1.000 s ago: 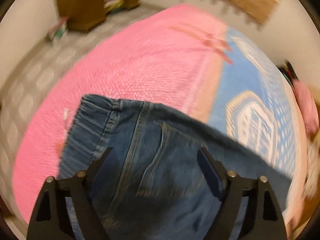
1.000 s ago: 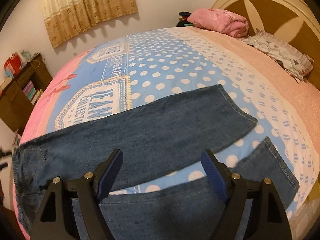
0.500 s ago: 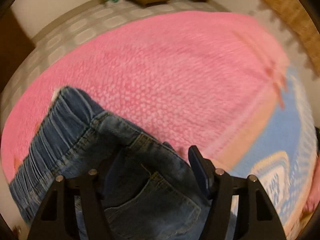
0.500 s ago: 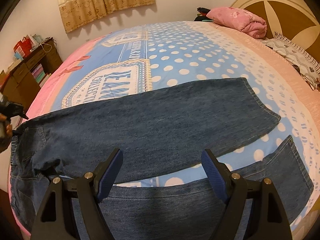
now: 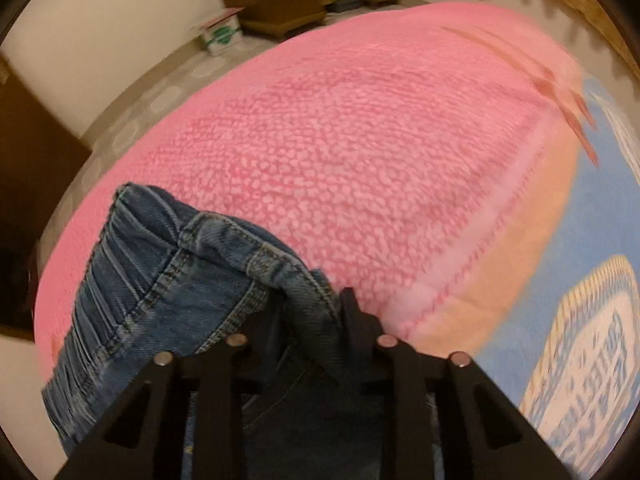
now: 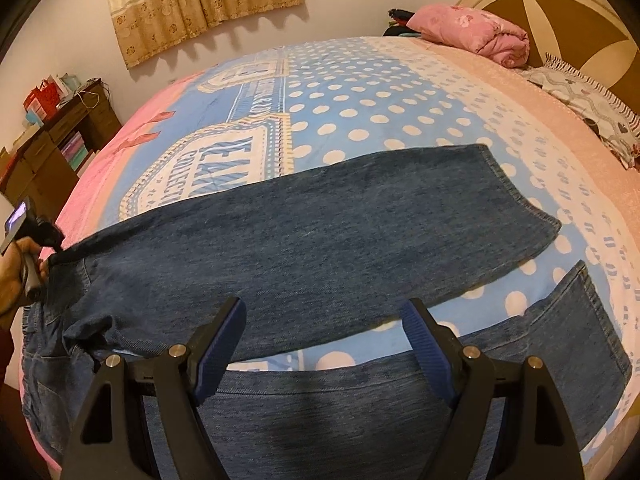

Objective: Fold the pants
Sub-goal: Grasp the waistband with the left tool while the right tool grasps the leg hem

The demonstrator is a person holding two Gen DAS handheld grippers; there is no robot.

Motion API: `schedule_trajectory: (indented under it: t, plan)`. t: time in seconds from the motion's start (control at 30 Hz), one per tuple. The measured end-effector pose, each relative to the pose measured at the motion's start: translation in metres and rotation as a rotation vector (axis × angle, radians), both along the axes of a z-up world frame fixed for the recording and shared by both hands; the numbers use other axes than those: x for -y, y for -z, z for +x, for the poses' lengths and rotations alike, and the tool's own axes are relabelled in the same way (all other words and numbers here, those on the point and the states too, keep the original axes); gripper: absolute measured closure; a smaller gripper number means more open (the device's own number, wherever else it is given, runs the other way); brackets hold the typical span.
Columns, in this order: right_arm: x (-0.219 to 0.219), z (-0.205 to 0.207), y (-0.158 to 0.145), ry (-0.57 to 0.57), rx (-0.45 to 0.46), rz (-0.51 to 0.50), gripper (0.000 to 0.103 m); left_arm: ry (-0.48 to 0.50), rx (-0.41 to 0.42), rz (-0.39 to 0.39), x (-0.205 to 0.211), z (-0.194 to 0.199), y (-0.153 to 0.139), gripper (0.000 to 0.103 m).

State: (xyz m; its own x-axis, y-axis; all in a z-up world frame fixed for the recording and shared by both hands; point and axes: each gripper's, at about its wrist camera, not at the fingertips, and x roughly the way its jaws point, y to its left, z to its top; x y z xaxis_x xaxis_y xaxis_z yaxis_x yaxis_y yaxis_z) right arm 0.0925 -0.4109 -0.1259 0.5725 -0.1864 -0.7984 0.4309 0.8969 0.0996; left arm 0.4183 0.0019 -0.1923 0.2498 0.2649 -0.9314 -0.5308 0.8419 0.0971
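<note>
Left tongs: we see the left gripper (image 5: 310, 316) clenched on the jeans (image 5: 168, 280) — a bunched fold of the waist corner is pinched between its fingers and lifted off the bedspread (image 5: 360, 152).
Right tongs: the right gripper (image 6: 324, 332) is released, its blue pads (image 6: 222, 342) spread wide, gripping nothing; it hangs over the near leg of the jeans (image 6: 320, 240).
Jeans: they lie on the bedspread (image 6: 360, 100), waist at the pink foot end, hems toward the headboard (image 6: 560, 8). In the right wrist view we see both legs stretched out with a strip of dotted sheet between them — the far leg flat, the near leg running under the gripper.
Waist: from the right wrist view we see the left gripper (image 6: 48, 240) at the far-left corner of the jeans, a hand (image 6: 16, 276) around its handle, pulling the denim up into a ridge.
Bedspread: pink knit at the foot end, blue with white dots and a lettered badge in the middle.
Beyond the jeans: a rolled pink blanket (image 6: 472, 28) and a patterned pillow (image 6: 592, 108) lie by the headboard.
</note>
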Motion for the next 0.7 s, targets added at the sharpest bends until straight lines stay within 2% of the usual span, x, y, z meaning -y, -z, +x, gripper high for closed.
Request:
schedule_trajectory:
  t: [0.03,0.17,0.37,0.47,0.53,0.7]
  plan:
    - [0.003,-0.001,-0.001,0.004,0.006,0.002,0.022,0.019,0.020,-0.014,0.000,-0.005,-0.002,0.081]
    - [0.034,0.001,-0.006,0.081,0.011,0.044,0.022,0.034,0.157,-0.151,-0.018,-0.040,-0.019,0.085]
    - [0.117,0.019,-0.011,0.218,0.054,0.191,0.022,0.056,0.393,-0.304,-0.032,-0.110,-0.048,0.086]
    - [0.169,0.038,-0.007,0.335,0.060,0.262,0.022,0.074,0.469,-0.320,-0.043,-0.132,-0.062,0.087]
    - [0.190,0.052,0.000,0.382,0.042,0.296,0.022,0.090,0.500,-0.316,-0.052,-0.144,-0.060,0.087]
    - [0.219,0.104,0.025,0.448,-0.041,0.358,0.022,0.084,0.532,-0.332,-0.070,-0.159,-0.046,0.087]
